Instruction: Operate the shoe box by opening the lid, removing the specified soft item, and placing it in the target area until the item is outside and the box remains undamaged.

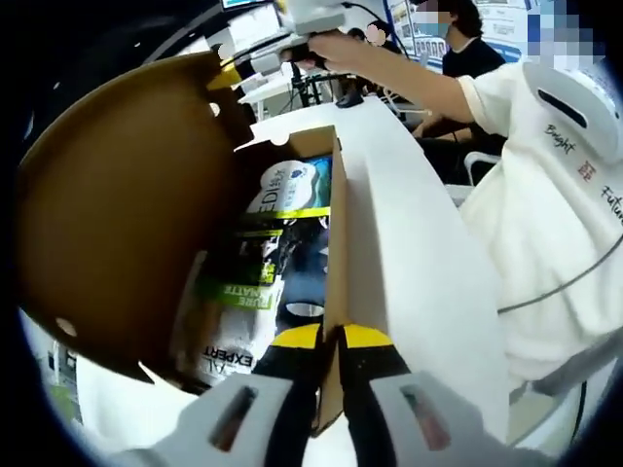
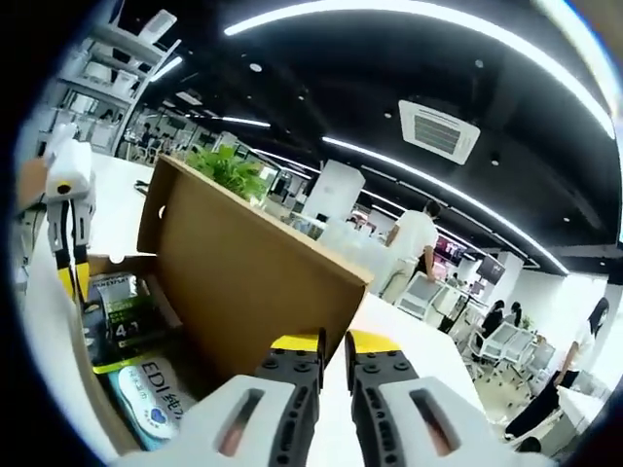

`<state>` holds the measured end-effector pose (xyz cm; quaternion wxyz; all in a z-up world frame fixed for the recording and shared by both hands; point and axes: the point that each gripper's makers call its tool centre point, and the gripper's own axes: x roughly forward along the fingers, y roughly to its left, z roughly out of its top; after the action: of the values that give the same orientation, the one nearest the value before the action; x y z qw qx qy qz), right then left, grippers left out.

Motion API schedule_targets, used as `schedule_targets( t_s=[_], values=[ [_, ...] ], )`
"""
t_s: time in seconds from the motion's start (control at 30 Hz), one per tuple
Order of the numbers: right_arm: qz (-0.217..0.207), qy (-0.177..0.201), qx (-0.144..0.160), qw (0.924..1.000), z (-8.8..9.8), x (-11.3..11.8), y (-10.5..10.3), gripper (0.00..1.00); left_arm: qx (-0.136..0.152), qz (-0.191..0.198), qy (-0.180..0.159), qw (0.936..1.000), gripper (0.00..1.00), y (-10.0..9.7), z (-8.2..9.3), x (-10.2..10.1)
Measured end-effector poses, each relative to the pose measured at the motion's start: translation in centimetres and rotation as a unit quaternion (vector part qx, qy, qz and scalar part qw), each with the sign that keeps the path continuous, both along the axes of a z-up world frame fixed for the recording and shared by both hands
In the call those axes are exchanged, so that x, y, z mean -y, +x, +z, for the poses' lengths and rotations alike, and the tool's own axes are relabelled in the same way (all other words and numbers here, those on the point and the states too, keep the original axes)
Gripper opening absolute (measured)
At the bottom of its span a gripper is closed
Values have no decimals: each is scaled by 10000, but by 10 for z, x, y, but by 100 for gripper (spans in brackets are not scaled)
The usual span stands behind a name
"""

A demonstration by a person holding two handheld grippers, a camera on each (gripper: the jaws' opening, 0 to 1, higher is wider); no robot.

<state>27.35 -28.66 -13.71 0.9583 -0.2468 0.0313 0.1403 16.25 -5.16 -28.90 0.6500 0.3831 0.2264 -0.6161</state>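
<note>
Brown cardboard shoe box (image 1: 336, 243) sits on the white bench (image 1: 409, 253), its lid (image 1: 117, 214) standing open. Left claw (image 1: 331, 342) pinches the box's side wall between closed jaws. Right claw (image 2: 333, 348) is clamped on the raised lid's edge. Soft packets (image 1: 263, 282), white, green and blue, lie inside the box, just beyond the left claw.
</note>
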Motion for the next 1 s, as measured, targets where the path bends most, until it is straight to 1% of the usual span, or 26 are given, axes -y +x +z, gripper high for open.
schedule_targets(
  t_s=[0.03, 0.07, 0.17, 0.2, 0.27, 0.3, 0.33, 0.37, 0.53, 0.67, 0.73, 0.8, 0.83, 0.9, 0.93, 0.97, 1.0],
  values=[
    [55, 37, -52, 10000, 0, 0, 0, 7, -11, 60, 89, 9999, 6, 0, 0, -2],
    [105, 49, -84, 9999, -1, 0, 0, 7, 40, 34, 185, 9998, 6, 1, 0, -4],
    [204, 94, -119, 9997, -1, 0, 0, 8, -24, 200, 389, 9990, 6, 2, 0, -11],
    [225, 167, -120, 9995, -1, -1, 0, 8, -9, 204, 381, 9991, 6, 2, 0, -11],
    [226, 152, -121, 9996, -1, -1, 0, 8, -92, 339, 369, 9987, 7, 2, 0, -12],
    [224, 149, -130, 9996, -1, -2, 1, 8, -69, 313, 388, 9987, 7, 2, 0, -12],
    [216, 104, -162, 9996, -1, -2, 1, 8, -16, 232, 405, 9989, 7, 2, -1, -13],
    [206, 5, -199, 9996, -1, -3, 2, 8, -38, 210, 401, 9990, 8, 1, -1, -13],
    [231, -157, -295, 9992, -2, -2, 4, 8, -48, 208, 407, 9989, 8, 1, -1, -14],
    [268, -74, -377, 9989, -2, -1, 7, 9, -58, 234, 444, 9987, 8, 1, -2, -18],
    [261, -71, -389, 9989, -3, -1, 9, 9, -114, 212, 462, 9986, 8, 1, -2, -18],
    [245, -127, -381, 9989, -4, -2, 10, 9, -187, 123, 561, 9982, 8, 0, -2, -18],
    [230, -221, -360, 9988, -4, -2, 12, 9, -268, 41, 699, 9972, 8, -1, -3, -20],
    [186, -346, -345, 9986, -4, -2, 13, 9, -472, 117, 782, 9957, 7, 0, -3, -20],
    [178, -363, -348, 9986, -4, -2, 14, 9, -648, 221, 808, 9944, 3, 0, -3, -21],
    [160, -354, -359, 9986, -4, -1, 15, 9, -643, 166, 792, 9946, 3, 4, -3, -20],
    [145, -276, -374, 9988, -3, 0, 16, 9, -773, 170, 780, 9938, 2, 1, -5, -20]
  ],
)
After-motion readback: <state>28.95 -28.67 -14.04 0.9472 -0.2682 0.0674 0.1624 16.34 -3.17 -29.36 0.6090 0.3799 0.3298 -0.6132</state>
